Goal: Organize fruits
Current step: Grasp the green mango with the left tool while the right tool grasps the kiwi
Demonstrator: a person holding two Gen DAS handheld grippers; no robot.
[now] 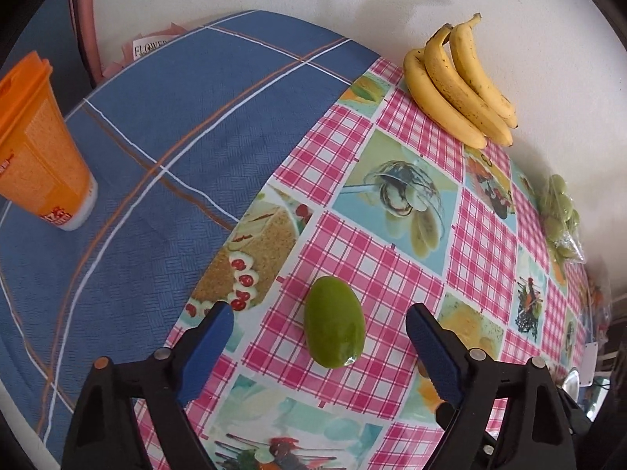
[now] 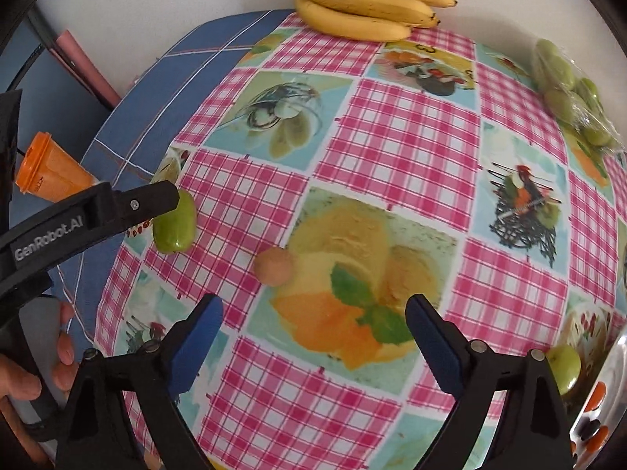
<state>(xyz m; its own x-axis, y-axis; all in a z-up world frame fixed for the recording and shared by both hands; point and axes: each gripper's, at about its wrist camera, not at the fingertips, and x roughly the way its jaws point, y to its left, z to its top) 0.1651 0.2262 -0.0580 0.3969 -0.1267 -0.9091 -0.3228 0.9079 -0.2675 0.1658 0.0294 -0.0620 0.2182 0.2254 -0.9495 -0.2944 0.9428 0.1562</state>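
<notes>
The desk (image 2: pixel 395 145) wears a glossy oilcloth of pink gingham squares and printed food pictures; along its left side a matte blue woven cloth (image 1: pixel 164 125) with thin white and orange lines takes over. A white wall closes the far edge.

One smooth, shiny green mango (image 1: pixel 334 322), oblong and rounded, lies on the gingham. The left gripper (image 1: pixel 319 346) hangs over it with its jaws spread wide, a blue ribbed pad on each side and the fruit between them, neither pad touching it. In the right wrist view that same mango sits just under the tip of the left gripper's black arm.

The right gripper (image 2: pixel 313 337) also has its jaws spread, with nothing in them. Just ahead of it lies one small round tan fruit (image 2: pixel 273 266), dull-skinned, at the edge of a printed ice-cream picture, with bare oilcloth all round it.

Three yellow bananas (image 1: pixel 458 86), speckled brown and joined in one bunch, rest against the wall at the far edge. To their right a clear crinkled bag of pale green grapes (image 2: pixel 572 98) sits near the wall too. One round green fruit (image 2: pixel 564 364) lies at the right edge beside a shiny metal rim (image 2: pixel 611 356). One orange plastic tumbler with a lid (image 1: pixel 43 145) stands on the blue cloth, well apart from the fruit. The middle of the oilcloth is open.
</notes>
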